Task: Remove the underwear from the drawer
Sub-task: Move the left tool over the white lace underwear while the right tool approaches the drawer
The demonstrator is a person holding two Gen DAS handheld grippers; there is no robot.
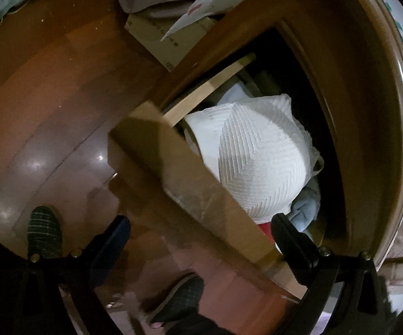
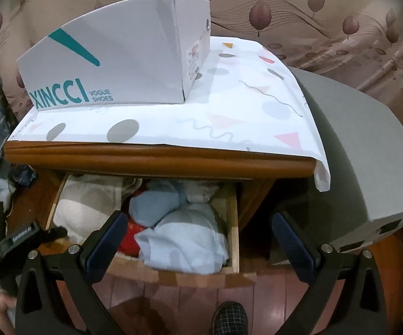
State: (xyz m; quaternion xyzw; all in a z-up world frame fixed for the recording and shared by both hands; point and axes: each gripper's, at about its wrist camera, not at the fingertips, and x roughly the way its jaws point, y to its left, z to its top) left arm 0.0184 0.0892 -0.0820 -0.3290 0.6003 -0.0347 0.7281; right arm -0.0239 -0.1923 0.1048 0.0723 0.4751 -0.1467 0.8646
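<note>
Underwear, a white ribbed piece [image 1: 257, 153], lies on top of the pile inside the open drawer [image 2: 233, 223] of the wooden nightstand [image 2: 159, 156]. Nothing has been lifted out yet, so by my reading the drawer is open and the whole of the picking remains.

The left tool [image 1: 201, 237] hangs over the drawer front with its jaws spread wide and nothing between them; one finger is outside the front board, the other just over the clothes. The right tool [image 2: 198, 237] is also wide apart and empty, hovering in front of the drawer above a pale blue garment [image 2: 184, 245].

Counted: one drawer, two tools, one white ribbed piece on the left side of the drawer, at least two bluish garments on the right and something red [image 2: 130, 237] beneath them. How many of these are underwear I cannot tell. One shoe box [image 2: 112, 61] stands on the nightstand's patterned cover [image 2: 257, 111].
</note>
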